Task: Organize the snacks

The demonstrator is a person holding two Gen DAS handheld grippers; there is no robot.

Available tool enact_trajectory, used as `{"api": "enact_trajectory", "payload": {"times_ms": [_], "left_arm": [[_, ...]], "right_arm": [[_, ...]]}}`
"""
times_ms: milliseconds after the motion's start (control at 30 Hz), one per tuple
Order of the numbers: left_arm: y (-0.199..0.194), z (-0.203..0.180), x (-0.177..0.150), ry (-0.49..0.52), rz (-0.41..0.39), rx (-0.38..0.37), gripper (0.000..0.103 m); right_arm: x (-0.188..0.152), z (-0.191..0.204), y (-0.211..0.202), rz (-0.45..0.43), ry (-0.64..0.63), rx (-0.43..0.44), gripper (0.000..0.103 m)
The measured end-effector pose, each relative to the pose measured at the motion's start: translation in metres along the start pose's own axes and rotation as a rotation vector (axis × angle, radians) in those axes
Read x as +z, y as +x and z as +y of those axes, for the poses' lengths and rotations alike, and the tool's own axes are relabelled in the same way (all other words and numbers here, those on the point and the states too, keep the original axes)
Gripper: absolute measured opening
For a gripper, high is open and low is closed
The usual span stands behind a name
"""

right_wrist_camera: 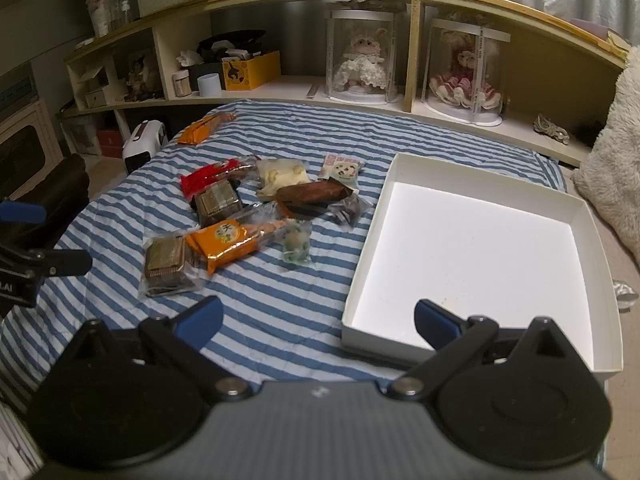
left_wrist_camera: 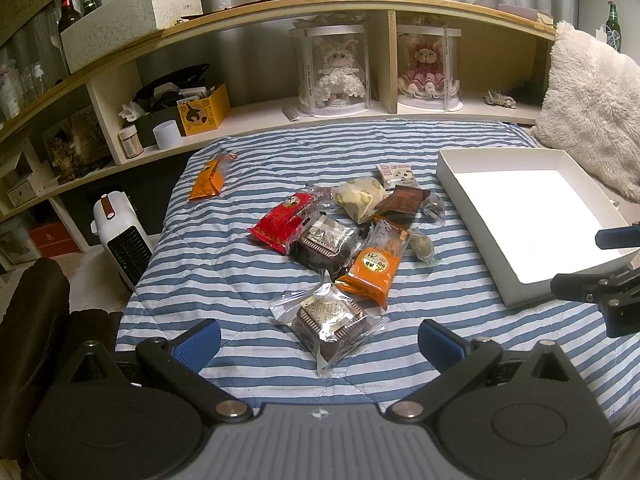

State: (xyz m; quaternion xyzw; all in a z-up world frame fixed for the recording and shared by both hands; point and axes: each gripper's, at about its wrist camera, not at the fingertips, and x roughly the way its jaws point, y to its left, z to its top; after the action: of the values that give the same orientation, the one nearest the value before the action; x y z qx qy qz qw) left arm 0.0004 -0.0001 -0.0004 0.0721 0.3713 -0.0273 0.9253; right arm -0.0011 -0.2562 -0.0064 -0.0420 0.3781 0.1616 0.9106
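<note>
Several wrapped snacks lie in a pile (left_wrist_camera: 352,232) on a blue-striped quilt, also in the right wrist view (right_wrist_camera: 248,216). A clear-wrapped brown mooncake (left_wrist_camera: 328,324) lies nearest my left gripper (left_wrist_camera: 320,340), which is open and empty just in front of it. An orange packet (left_wrist_camera: 372,268) lies behind it, and a second orange packet (left_wrist_camera: 208,178) lies apart at the far left. An empty white box (right_wrist_camera: 472,248) sits on the right. My right gripper (right_wrist_camera: 318,320) is open and empty over the box's near left corner.
A curved wooden shelf (left_wrist_camera: 280,112) runs behind the bed, holding two boxed dolls (left_wrist_camera: 340,72), a yellow box (left_wrist_camera: 204,110) and jars. A fluffy cushion (left_wrist_camera: 592,108) lies right of the white box. A small white heater (left_wrist_camera: 120,236) stands left of the bed.
</note>
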Motion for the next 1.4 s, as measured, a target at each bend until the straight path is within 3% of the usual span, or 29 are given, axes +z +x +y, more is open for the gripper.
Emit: {"api": "enact_trajectory", "payload": {"times_ms": [400,733,1067,1400], "left_arm": [[0.001,-0.001,0.0,-0.002,0.004,0.0,0.103],[0.032,-0.006,-0.006,-0.031,0.095,0.034,0.103],[0.068,0.0,-0.004,-0.159,0.18,0.076,0.103],[0.105,0.006,0.005,-0.296,0.19,0.124,0.103]], "right_arm": [[0.0,0.0,0.0,0.0,0.001,0.0,0.103],[-0.001,0.003,0.01,-0.004,0.025,0.001,0.103],[0.009,0.017,0.041,0.036,0.013,0.0,0.103],[0.041,0.007,0.079,-0.004,0.077,-0.009,0.103]]}}
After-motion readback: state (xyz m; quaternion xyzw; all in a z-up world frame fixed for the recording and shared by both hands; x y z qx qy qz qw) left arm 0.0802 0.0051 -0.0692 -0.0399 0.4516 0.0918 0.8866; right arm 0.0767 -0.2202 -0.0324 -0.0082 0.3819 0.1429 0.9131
